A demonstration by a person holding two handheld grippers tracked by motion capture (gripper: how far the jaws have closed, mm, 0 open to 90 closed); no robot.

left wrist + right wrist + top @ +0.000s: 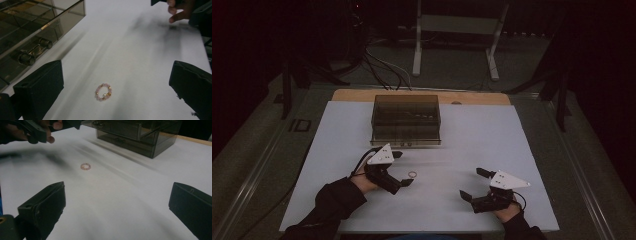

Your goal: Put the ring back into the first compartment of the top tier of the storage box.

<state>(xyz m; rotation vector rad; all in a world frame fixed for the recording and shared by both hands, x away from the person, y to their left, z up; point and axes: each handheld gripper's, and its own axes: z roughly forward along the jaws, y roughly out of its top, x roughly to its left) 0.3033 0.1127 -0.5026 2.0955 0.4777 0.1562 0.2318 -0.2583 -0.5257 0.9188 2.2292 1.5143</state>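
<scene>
- The jaws of the left gripper (404, 169) stood wide apart and held nothing; in the left gripper view the two black jaws rose at the bottom corners with white surface between them.
- A small beaded ring (103, 92), of pale pink beads with a few gold ones and one white, lay flat on the worktop (492, 145) between those jaws, touching neither of them.
- In the high view the ring (412, 174) lay just beside the tips of the left gripper, on their right.
- The jaws of the right gripper (474, 184) were also wide apart and empty, and they pointed to the left across the worktop.
- In the right gripper view the ring (86, 166) lay well ahead of the jaws, near the person's left hand (37, 132).
- A smoky, see-through box (406, 120) with small drawers stood at the far middle of the white worktop, apart from the ring and from both grippers.
- Two round knobs (36, 51) were on its front, near the left gripper.
- The person's dark sleeves (329, 205) came in from the bottom edge.
</scene>
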